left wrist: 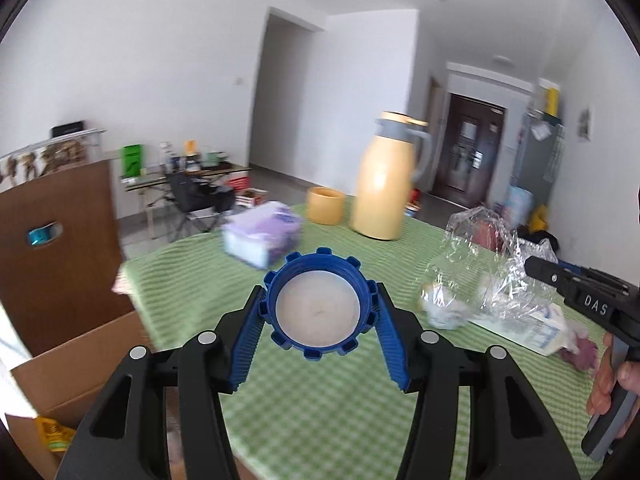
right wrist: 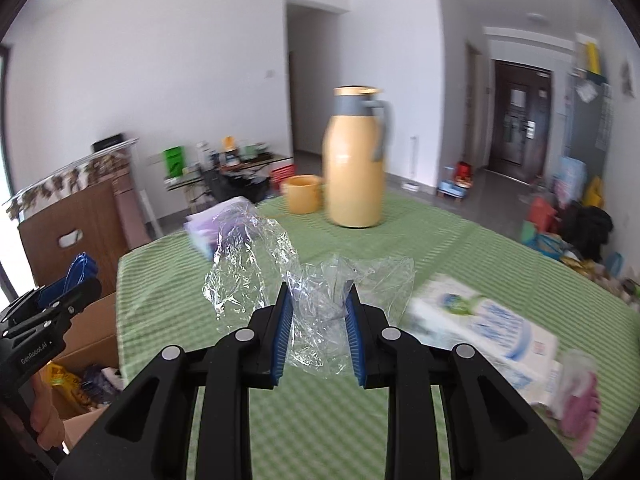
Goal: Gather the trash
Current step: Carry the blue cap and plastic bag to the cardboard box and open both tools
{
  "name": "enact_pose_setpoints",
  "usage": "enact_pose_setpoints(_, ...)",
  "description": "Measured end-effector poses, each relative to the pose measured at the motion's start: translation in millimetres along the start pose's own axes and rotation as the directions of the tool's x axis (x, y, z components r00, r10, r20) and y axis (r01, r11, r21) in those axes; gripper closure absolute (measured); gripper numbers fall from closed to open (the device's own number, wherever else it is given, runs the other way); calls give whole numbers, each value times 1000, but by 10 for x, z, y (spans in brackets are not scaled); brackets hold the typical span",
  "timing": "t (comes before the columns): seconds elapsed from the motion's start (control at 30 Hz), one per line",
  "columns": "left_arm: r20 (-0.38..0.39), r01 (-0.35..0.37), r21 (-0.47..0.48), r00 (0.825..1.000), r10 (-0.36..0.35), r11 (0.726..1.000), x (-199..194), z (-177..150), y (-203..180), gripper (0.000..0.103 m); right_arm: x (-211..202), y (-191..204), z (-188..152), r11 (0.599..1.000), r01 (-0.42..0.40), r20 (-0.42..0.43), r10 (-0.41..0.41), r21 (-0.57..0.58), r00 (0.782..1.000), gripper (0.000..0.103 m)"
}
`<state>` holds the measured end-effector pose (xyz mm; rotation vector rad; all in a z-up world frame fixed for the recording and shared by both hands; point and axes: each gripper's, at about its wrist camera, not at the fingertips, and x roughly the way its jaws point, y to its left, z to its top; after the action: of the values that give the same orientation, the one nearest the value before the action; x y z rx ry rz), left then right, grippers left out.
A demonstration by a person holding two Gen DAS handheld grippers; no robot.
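Note:
My left gripper (left wrist: 319,305) is shut on a blue notched lid (left wrist: 319,305) with a white inside, held above the green checked tablecloth (left wrist: 320,400). My right gripper (right wrist: 319,304) is shut on a crumpled sheet of clear plastic wrap (right wrist: 312,316), which billows up to the left. In the left wrist view the same clear plastic wrap (left wrist: 492,264) hangs from the right gripper (left wrist: 532,266) at the right, held by a hand (left wrist: 608,384). An open cardboard box (right wrist: 92,344) with wrappers inside stands at the table's left edge; in the right wrist view the left gripper (right wrist: 80,276) hovers near it.
A yellow thermos jug (left wrist: 386,180) and yellow cup (left wrist: 326,205) stand at the table's far side, a purple tissue pack (left wrist: 264,234) to their left. A white-blue carton (right wrist: 488,332), pink cloth (right wrist: 580,408) and crumpled paper (left wrist: 442,308) lie on the right. A brown cabinet (left wrist: 56,248) stands left.

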<state>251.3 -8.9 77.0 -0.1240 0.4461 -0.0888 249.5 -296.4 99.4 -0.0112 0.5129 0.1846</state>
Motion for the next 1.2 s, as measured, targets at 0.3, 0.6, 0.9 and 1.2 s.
enact_pose_setpoints(0.3,-21,-219,-108,976,218,970,-281,-78,1152,52,511,1209,128,974,-181,-58,175,-133,983,77)
enact_pose_setpoints(0.6,-123,-432,-199,901,415,880,-579,-524,2148,52,835,2355,19,897,-382,-154,355,-223,922,77)
enact_pose_setpoints(0.9,-329,-432,-349,887,323,832,-441,-1119,2845,52,1052,2989,-204,833,-479,-245,422,-275,873,77)
enact_pose_setpoints(1.2,-611,-458,-415,780,132,786,86,-1748,3195,50,1242,3224,-445,817,-493,-310,406,-298,860,77)
